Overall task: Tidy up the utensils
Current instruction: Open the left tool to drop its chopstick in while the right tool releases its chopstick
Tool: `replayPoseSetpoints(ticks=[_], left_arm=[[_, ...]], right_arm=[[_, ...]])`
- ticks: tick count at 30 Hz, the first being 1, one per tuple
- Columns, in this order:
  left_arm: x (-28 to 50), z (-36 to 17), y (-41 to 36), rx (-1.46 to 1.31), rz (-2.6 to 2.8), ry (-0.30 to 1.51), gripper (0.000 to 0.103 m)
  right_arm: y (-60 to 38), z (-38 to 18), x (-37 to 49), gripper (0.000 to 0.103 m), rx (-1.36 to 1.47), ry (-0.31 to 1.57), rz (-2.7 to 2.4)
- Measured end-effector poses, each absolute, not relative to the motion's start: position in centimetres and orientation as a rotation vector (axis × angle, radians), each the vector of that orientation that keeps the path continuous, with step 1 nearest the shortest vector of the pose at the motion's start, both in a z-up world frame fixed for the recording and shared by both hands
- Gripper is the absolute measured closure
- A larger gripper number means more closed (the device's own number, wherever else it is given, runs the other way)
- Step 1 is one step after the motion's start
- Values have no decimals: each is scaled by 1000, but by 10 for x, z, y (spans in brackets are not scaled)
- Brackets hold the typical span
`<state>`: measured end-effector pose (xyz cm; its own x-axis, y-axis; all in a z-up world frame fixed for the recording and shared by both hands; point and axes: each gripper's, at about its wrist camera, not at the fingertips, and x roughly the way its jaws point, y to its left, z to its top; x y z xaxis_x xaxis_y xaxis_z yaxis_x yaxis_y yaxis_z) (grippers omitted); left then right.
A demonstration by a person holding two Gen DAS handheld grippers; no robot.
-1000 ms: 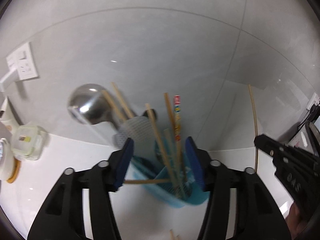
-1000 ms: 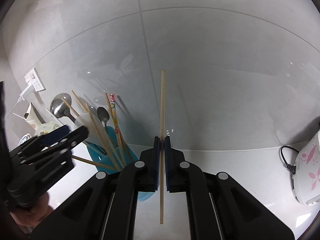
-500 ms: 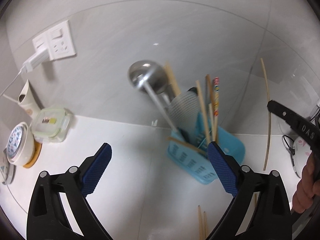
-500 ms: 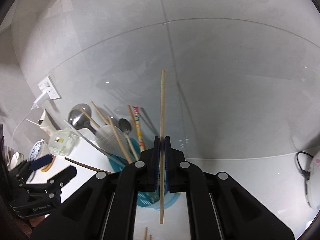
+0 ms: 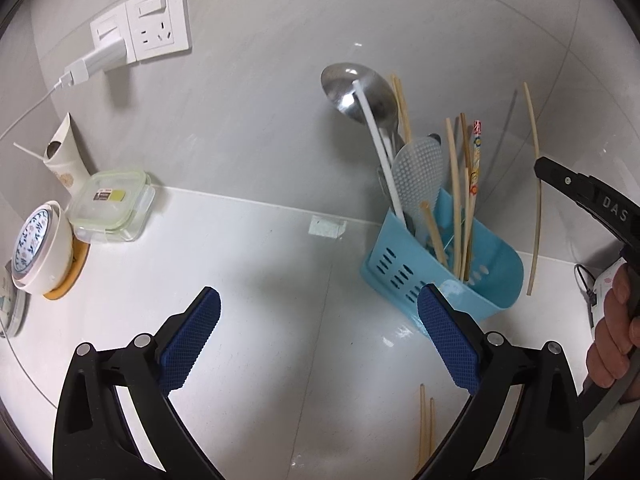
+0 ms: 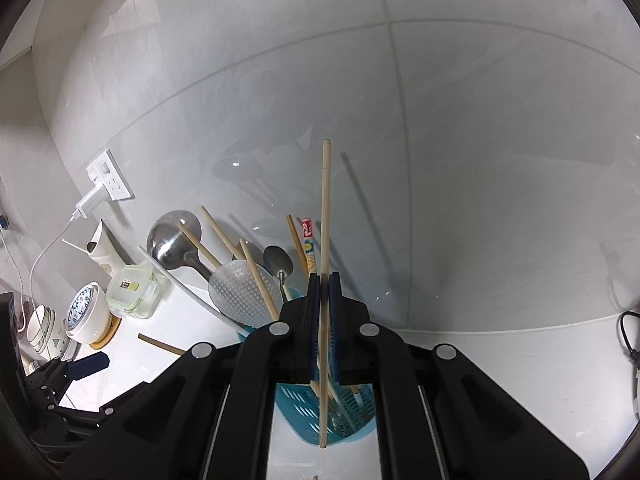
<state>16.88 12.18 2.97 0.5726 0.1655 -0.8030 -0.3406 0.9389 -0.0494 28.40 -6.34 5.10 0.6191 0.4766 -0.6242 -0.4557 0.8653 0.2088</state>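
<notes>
A blue slotted utensil holder (image 5: 440,268) stands on the white counter near the wall. It holds a steel ladle (image 5: 360,92), a clear rice paddle (image 5: 418,176) and several chopsticks. My left gripper (image 5: 320,340) is open wide and empty, low over the counter to the left of the holder. My right gripper (image 6: 325,280) is shut on a single wooden chopstick (image 6: 326,208) held upright, its lower end over the holder (image 6: 312,420). From the left wrist view that gripper (image 5: 540,170) and its chopstick (image 5: 534,184) stand just right of the holder. Two loose chopsticks (image 5: 424,428) lie on the counter.
On the left are a wall socket with a plugged charger (image 5: 140,40), a paper cup (image 5: 64,160), a green-lidded glass box (image 5: 110,204) and a white lidded cup (image 5: 38,248) on a coaster. A person's hand (image 5: 612,340) grips the right handle. A cabled appliance (image 5: 600,288) is at far right.
My left gripper opened wide and drew back to the left, away from the holder. My right gripper carried its chopstick leftward until it hangs over the holder.
</notes>
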Motion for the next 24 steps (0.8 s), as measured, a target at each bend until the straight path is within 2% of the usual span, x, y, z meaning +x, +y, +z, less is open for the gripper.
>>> replayPoseSetpoints(ticks=[10,23,24], left_arm=[[169,16,122,-220,283,942,6],[172,14,118,-218,268,939,6],[172,13,117,-218,267,941,6]], right_arm=[[-57,28,287,99,8,758,521],[-60,28,281,96,-27,767,498],[-61,28,279,86,-31,769,494]])
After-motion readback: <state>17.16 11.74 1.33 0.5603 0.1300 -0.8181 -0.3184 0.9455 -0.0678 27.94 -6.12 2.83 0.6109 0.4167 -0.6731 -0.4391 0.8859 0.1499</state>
